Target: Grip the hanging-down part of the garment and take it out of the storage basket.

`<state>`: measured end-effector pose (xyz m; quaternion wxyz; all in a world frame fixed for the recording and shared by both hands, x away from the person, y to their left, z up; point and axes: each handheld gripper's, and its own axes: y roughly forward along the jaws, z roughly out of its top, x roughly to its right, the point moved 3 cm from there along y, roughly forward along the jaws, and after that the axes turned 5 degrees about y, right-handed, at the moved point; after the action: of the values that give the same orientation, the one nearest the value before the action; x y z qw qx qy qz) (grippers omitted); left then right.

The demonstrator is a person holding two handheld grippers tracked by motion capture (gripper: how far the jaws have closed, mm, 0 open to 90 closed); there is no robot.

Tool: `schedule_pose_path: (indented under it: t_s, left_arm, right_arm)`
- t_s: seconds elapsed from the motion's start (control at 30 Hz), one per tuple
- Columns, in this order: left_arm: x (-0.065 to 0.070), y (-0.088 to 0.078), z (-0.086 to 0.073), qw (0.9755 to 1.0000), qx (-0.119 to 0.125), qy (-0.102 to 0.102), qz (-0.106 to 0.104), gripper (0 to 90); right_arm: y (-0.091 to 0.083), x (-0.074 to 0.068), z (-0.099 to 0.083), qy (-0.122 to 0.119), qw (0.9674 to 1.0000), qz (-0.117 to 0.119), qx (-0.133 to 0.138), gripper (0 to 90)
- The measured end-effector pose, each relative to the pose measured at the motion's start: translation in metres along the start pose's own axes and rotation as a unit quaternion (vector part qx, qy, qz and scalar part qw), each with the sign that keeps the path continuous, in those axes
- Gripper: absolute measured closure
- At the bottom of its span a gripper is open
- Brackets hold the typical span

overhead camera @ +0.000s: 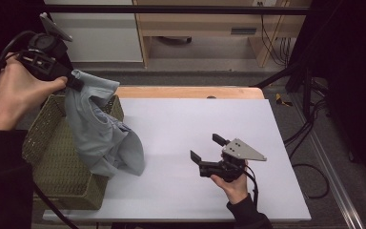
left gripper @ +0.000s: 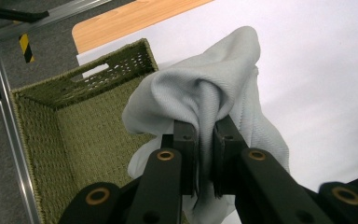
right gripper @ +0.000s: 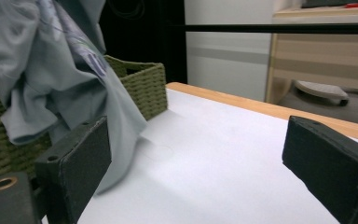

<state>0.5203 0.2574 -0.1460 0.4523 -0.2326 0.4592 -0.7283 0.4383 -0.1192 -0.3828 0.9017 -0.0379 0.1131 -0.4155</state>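
1. The left gripper (overhead camera: 74,82) is at the upper left of the high view. Its jaws are pinched tight on a fold of the light blue shirt (overhead camera: 102,131), as the left gripper view shows up close.
2. The shirt hangs down from that gripper. Most of it is up in the air over the green basket (overhead camera: 52,157) at the left side of the picture. Its bottom part droops over the basket's right edge and touches the white table (overhead camera: 209,119) just beside it.
3. So the lifting part looks done: the shirt is out of the basket, or nearly out. In the left gripper view, the part of the basket that shows looks empty.
4. The right gripper (overhead camera: 208,147) is in the lower middle of the high view, low over the table. Its jaws are wide apart and hold nothing. It points toward the shirt but is well apart from it.
5. What is left, I think: bring the shirt fully over to the table, let the other gripper grab a side, and lay it flat. None of that has started yet.
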Motion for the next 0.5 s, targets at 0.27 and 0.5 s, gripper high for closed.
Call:
schedule_pose_path:
  t_s: [0.27,0.5]
  left_arm:
    - [0.000,0.001,0.001,1.0000,-0.004,-0.002,0.000,82.0]
    - [0.000,0.002,0.002,1.0000,-0.003,-0.001,-0.002,82.0]
  right_arm:
    - [-0.037,0.025,-0.016,0.017,0.9990,-0.040,0.006,6.3]
    - [-0.063,0.043,-0.027,0.019,0.9962,-0.085,0.010,3.1]
